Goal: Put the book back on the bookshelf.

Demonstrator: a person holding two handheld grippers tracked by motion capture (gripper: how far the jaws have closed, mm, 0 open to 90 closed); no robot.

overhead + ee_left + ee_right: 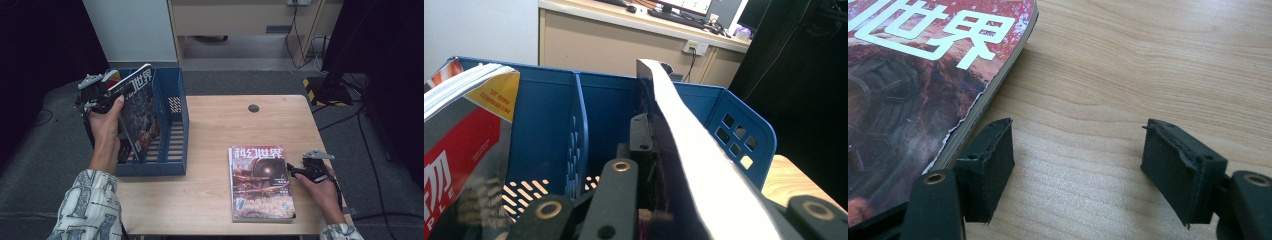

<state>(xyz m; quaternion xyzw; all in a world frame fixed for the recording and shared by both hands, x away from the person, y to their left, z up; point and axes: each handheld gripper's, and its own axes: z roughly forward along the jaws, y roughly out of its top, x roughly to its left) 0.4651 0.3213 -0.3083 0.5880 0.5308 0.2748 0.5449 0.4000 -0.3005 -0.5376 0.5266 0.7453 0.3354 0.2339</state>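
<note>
Magazine is clamped in my left gripper, tilted over the blue file rack, its lower edge inside a slot. Nearest me, my right gripper rests on the table with jaws apart, gripping nothing, one pad just beside the second magazine. If I release now, I judge the held copy could flop sideways or catch the divider, since it leans rather than stands upright.

black grippers w/ grey top plates; sleeves white, grey-patterned.
</note>
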